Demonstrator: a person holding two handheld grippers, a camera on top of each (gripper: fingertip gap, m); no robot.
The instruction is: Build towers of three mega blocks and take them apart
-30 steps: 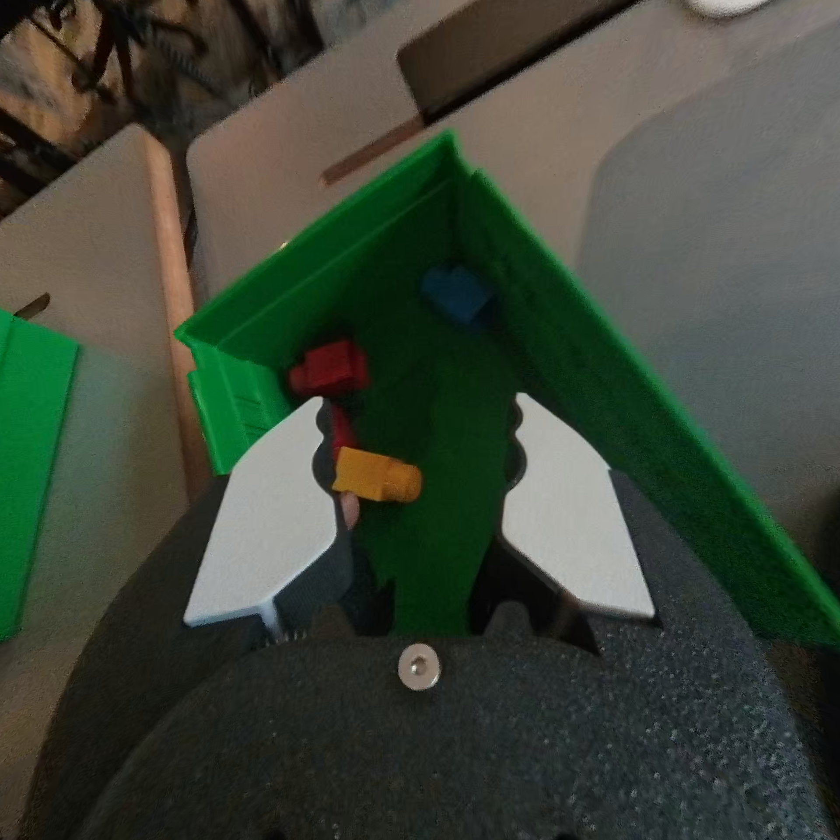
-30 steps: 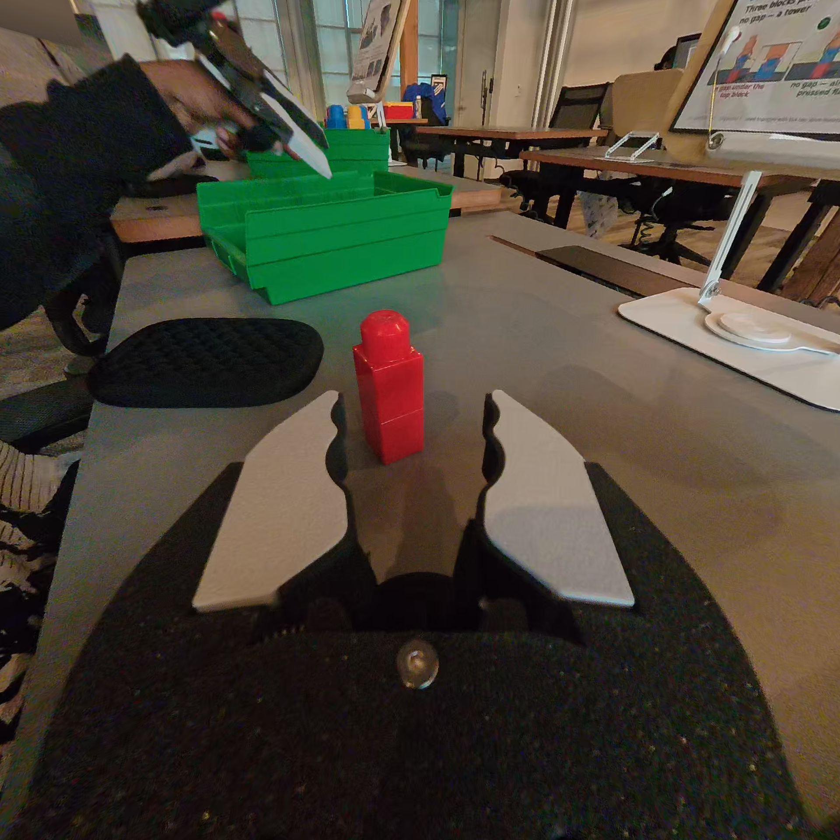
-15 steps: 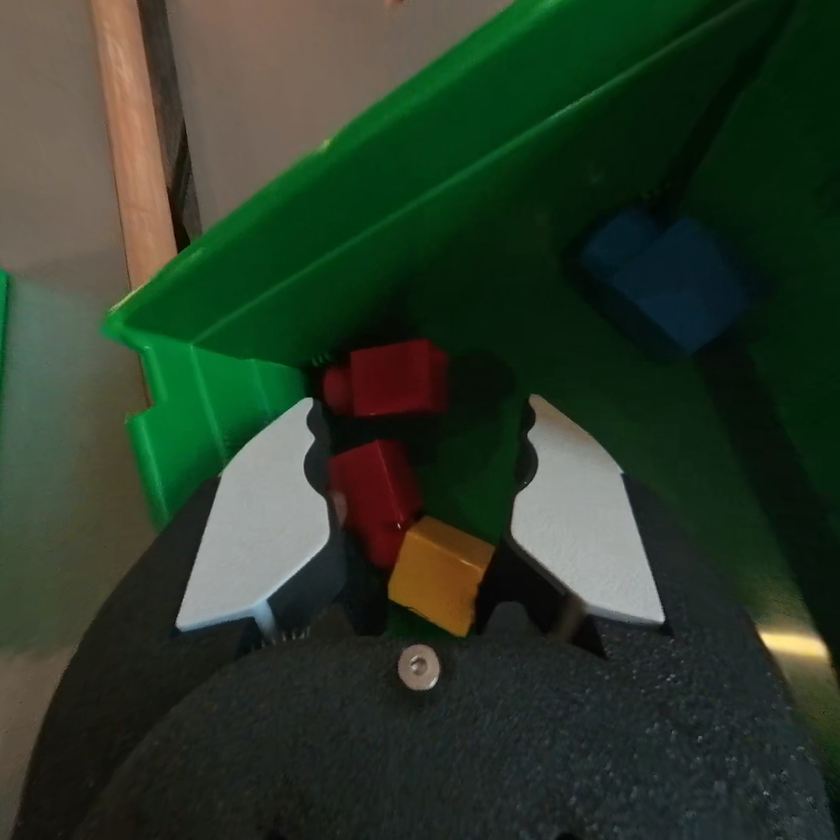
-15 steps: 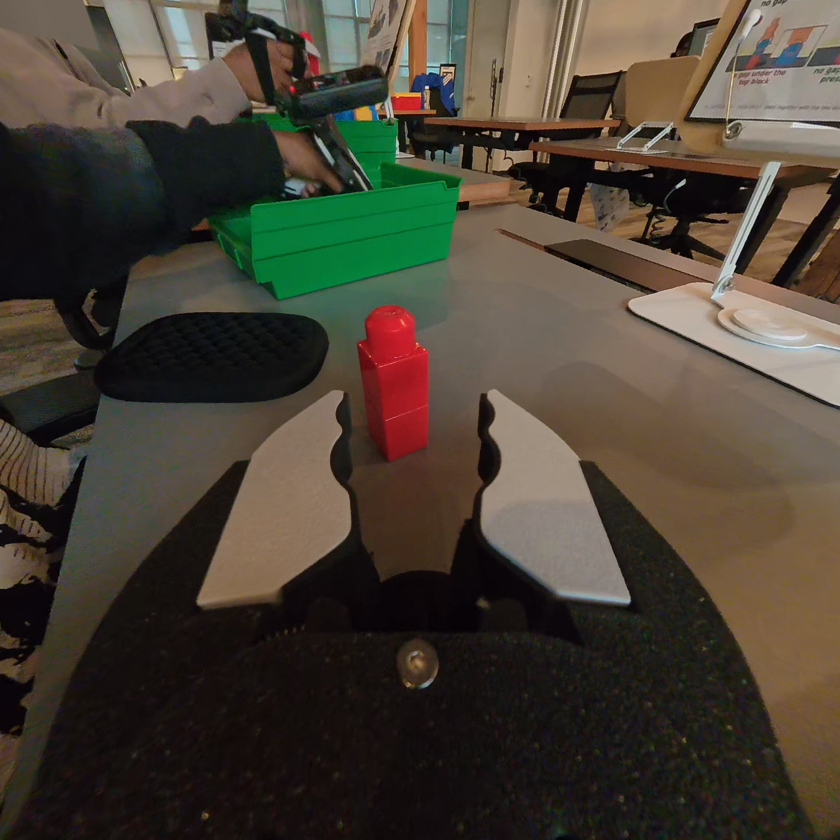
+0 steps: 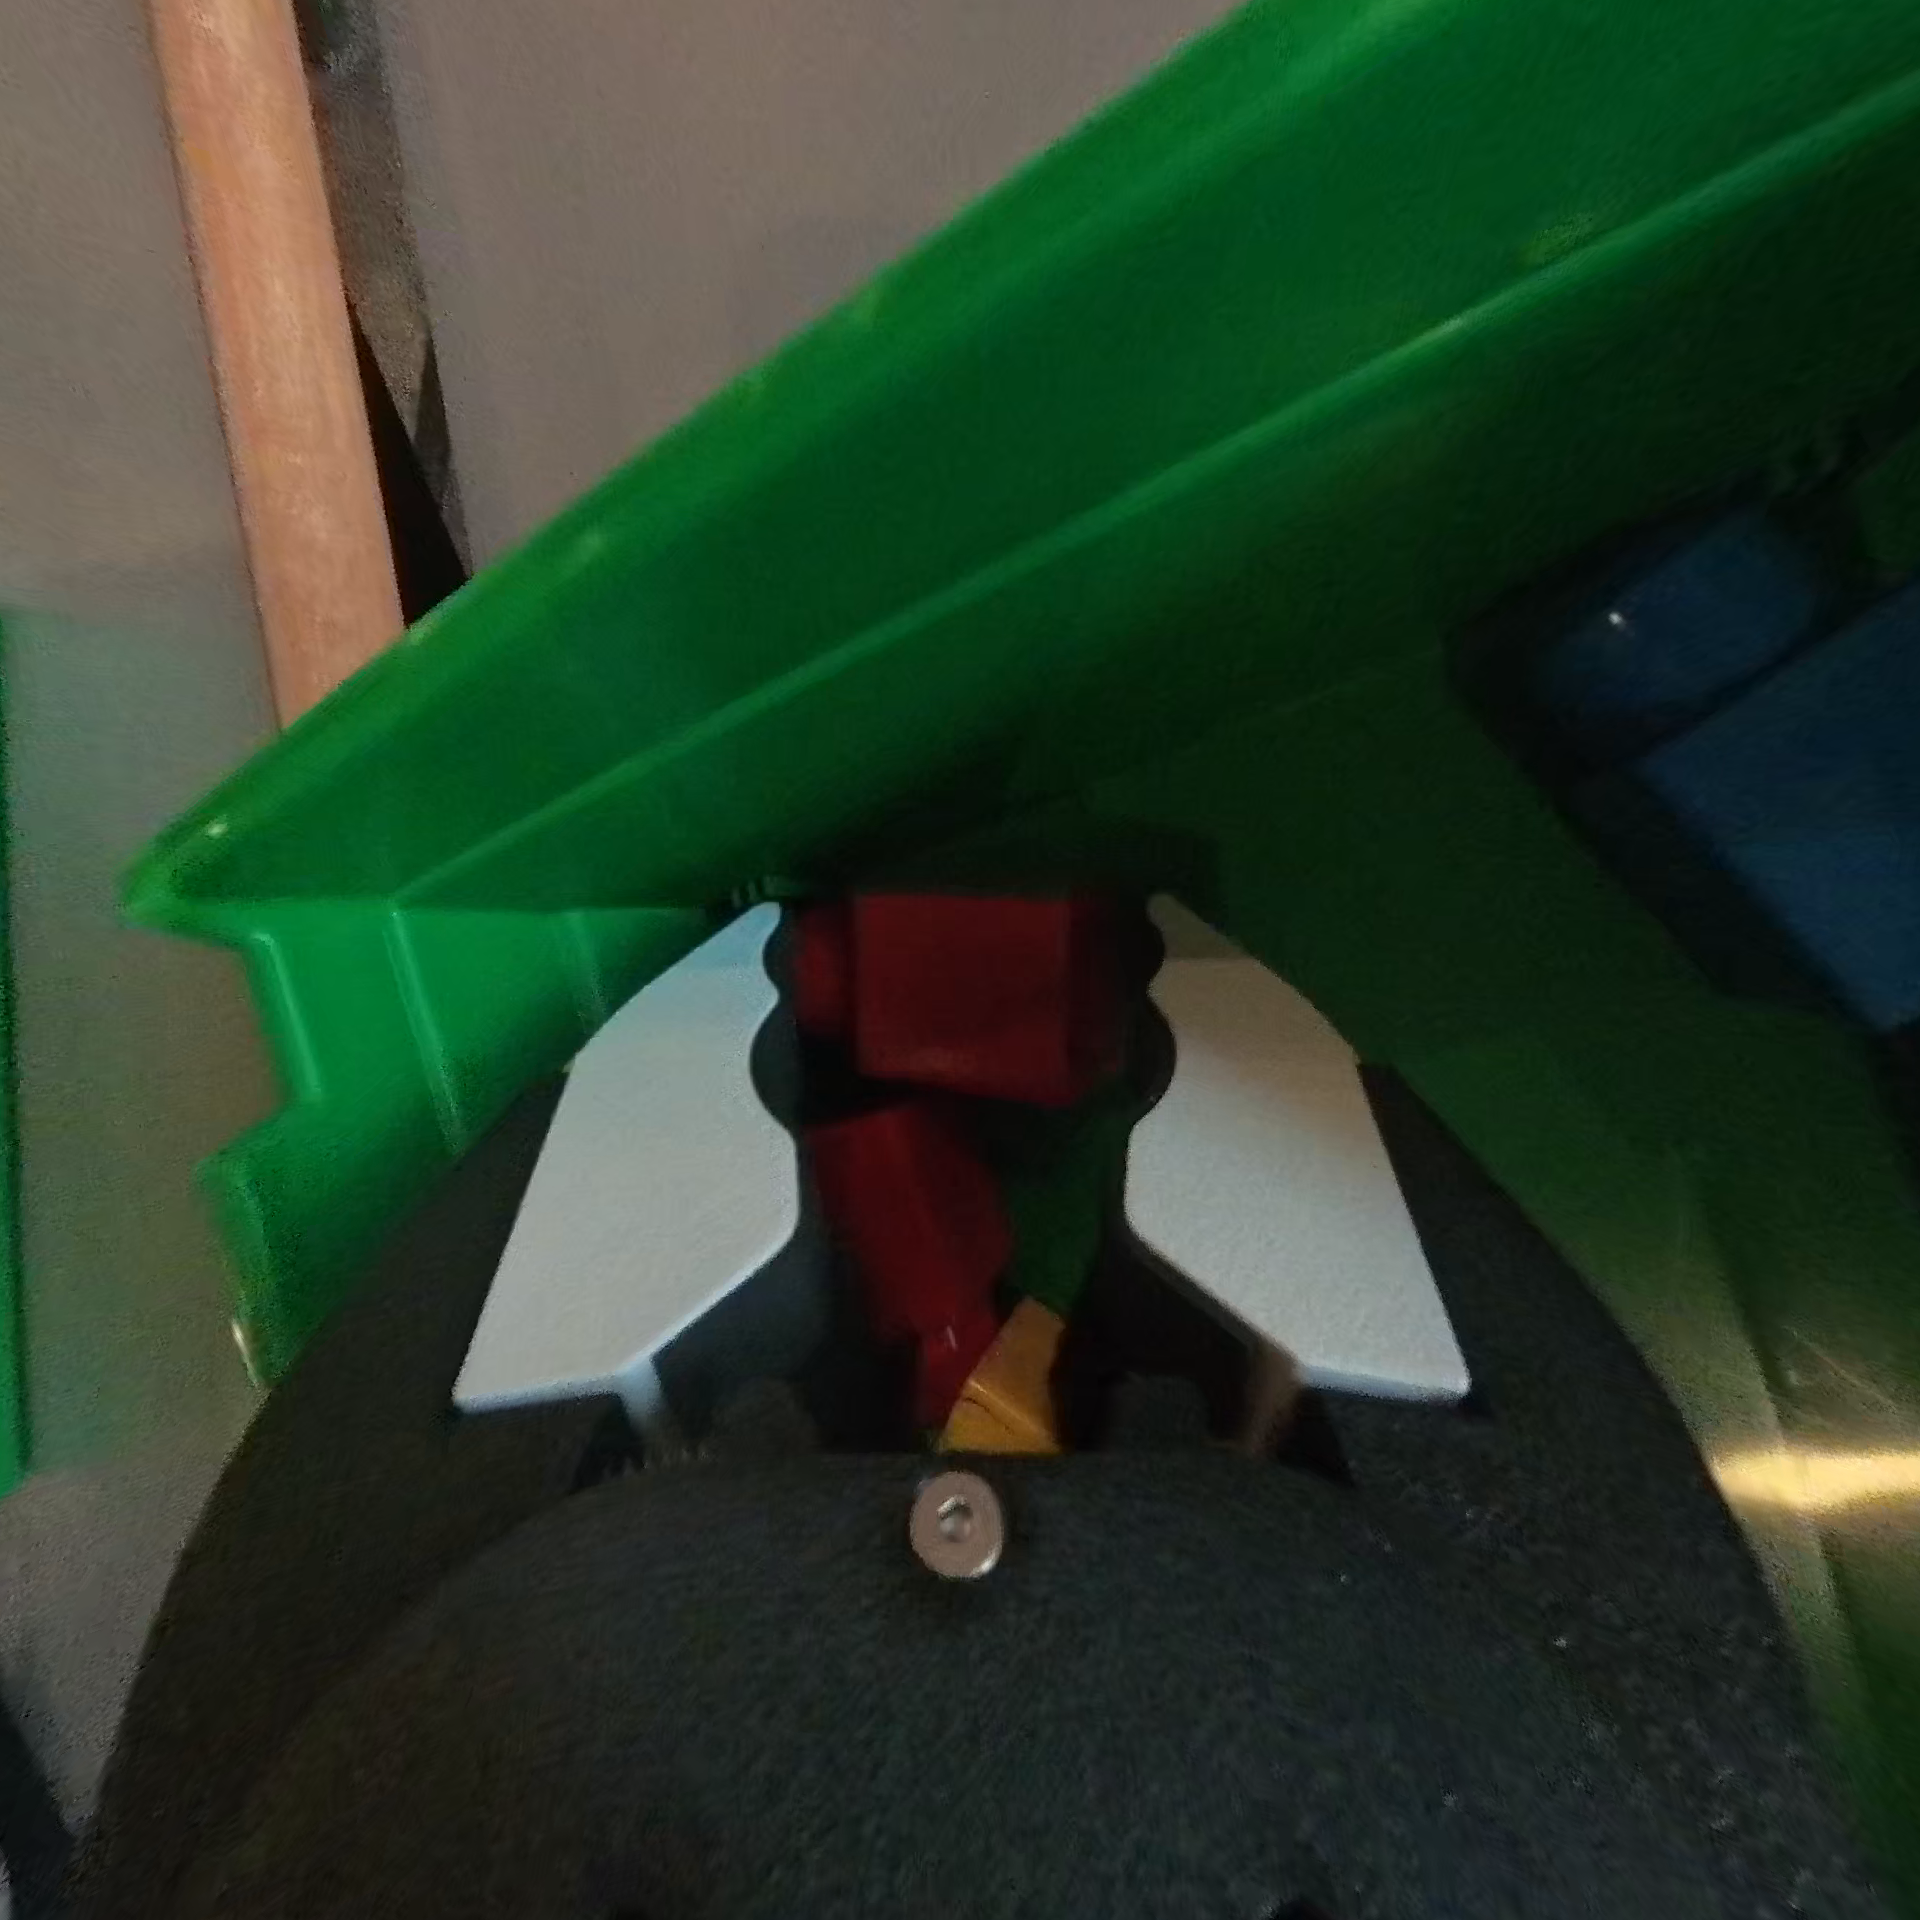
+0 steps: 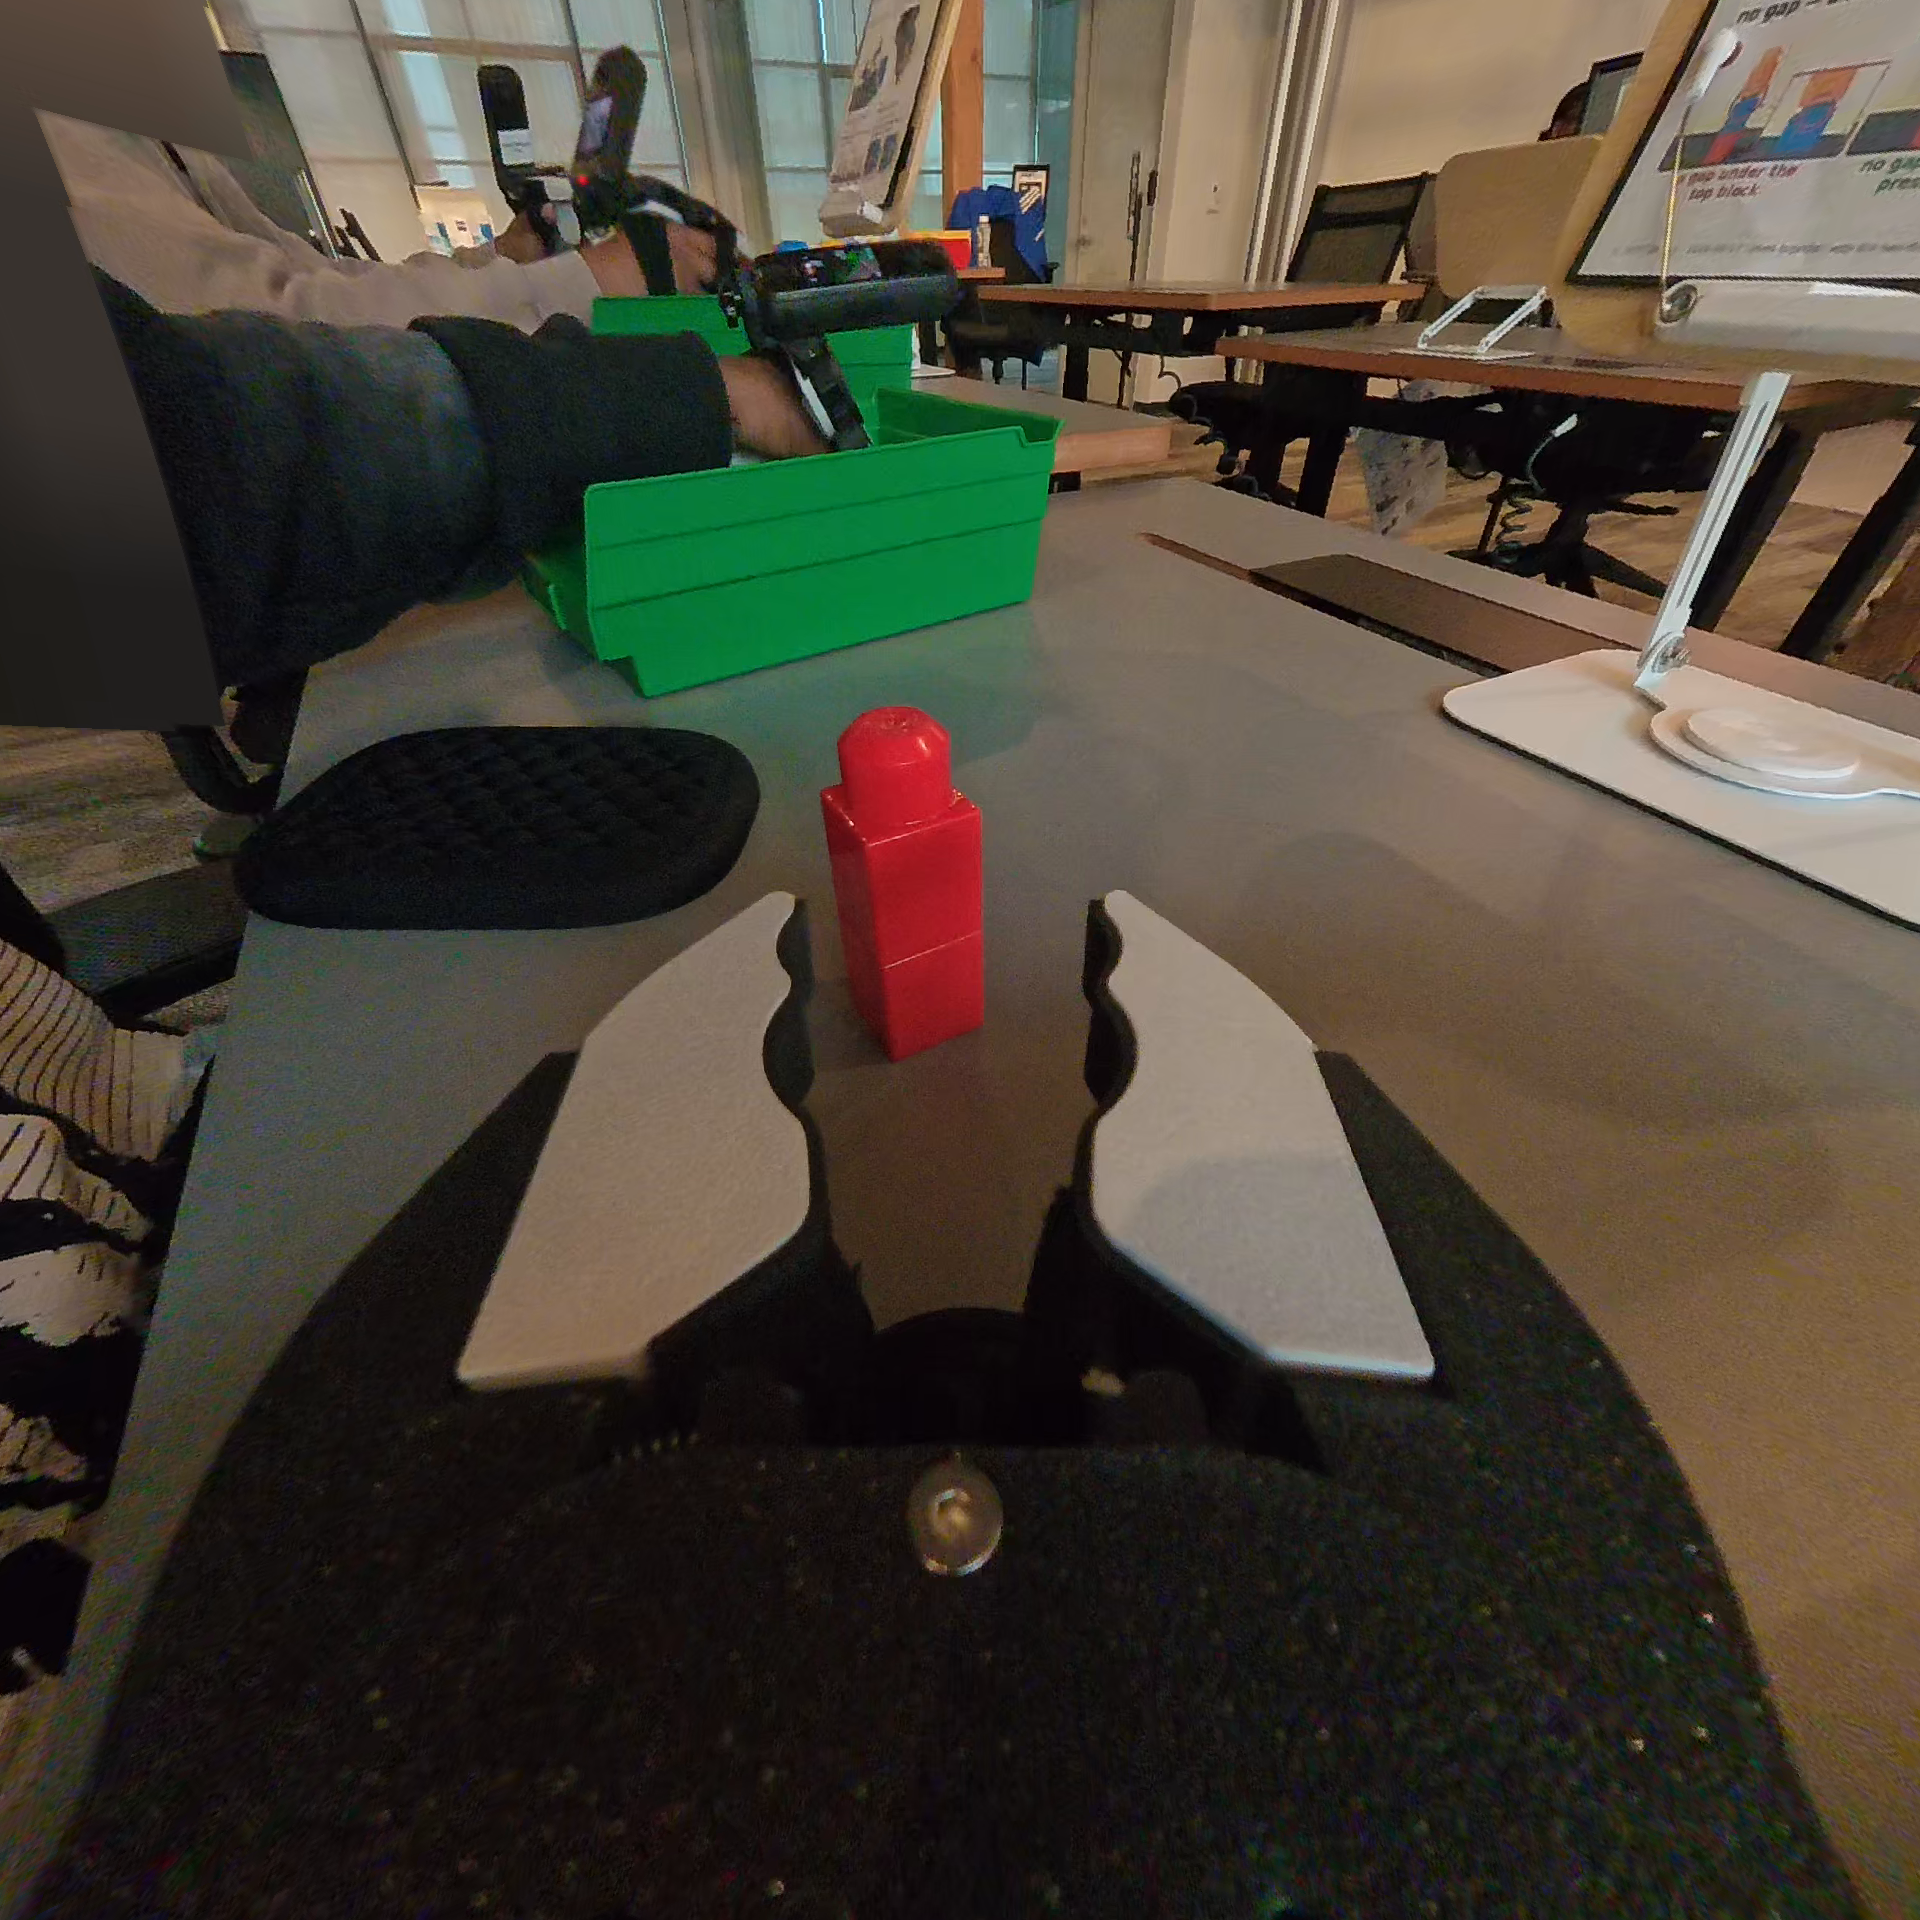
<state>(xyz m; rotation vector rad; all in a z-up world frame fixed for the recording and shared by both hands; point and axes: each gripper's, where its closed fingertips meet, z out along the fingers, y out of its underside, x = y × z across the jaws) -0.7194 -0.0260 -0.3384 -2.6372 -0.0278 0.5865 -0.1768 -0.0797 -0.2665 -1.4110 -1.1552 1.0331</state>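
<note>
Printed wording and block pictures on an instruction sheet (image 6: pixel 1787 135), upper right, partly cropped

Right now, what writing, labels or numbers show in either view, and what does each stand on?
Instruction sheet, top right: printed captions, not copied here.
Board at the back: too small to read.
Red tower, green bin: no writing seen.
Left wrist view: none.

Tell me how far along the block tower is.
Done: two red blocks stand stacked on the table. In hand: the left tool is inside the green bin, fingers around a red block. Left: adding it, then taking the tower apart.
</note>
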